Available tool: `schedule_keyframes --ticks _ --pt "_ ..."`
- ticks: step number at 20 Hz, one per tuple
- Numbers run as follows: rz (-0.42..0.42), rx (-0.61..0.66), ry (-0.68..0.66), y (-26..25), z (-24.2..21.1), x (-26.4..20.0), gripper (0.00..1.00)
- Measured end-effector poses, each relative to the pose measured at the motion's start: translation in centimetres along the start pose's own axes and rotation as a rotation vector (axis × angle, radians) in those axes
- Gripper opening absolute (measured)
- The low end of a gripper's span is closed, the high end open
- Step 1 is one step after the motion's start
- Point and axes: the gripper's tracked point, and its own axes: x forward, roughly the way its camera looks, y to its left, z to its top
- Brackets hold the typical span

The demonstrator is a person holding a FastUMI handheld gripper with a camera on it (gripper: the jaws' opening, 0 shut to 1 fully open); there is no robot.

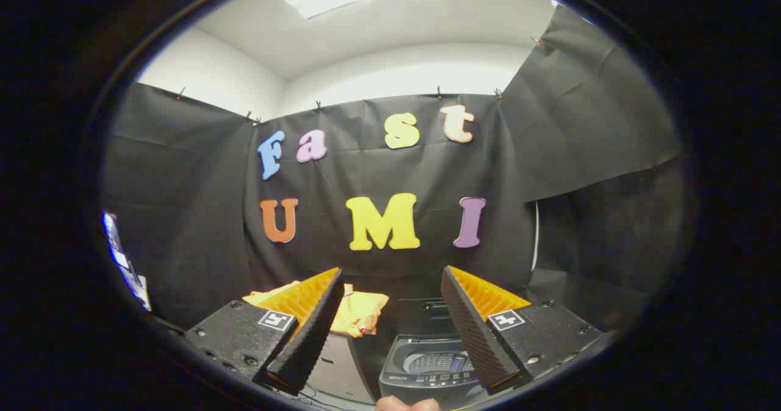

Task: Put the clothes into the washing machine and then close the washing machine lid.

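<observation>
My gripper is open, its two black and orange fingers spread wide with nothing between them. Beyond the left finger a yellow garment lies crumpled on the table, partly hidden by that finger. Below and ahead, between the fingers, stands a small dark grey toy washing machine with its lid raised at the back and its drum showing. The right finger overlaps the machine's right side.
A light tabletop carries the garment, to the left of the machine. Black cloth walls close the booth at the back and on both sides. A fingertip of the person's hand shows under the gripper.
</observation>
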Motion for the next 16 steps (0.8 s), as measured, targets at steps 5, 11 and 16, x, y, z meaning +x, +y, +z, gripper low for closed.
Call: schedule_keyframes --ticks 5,11,16 --pt "0.02 0.017 0.02 -0.4 -0.6 1.8 1.0" --pt "-0.063 0.01 0.013 -0.6 -0.2 4.4 1.0" --pt "-0.084 0.014 0.045 0.7 -0.9 5.7 1.0"
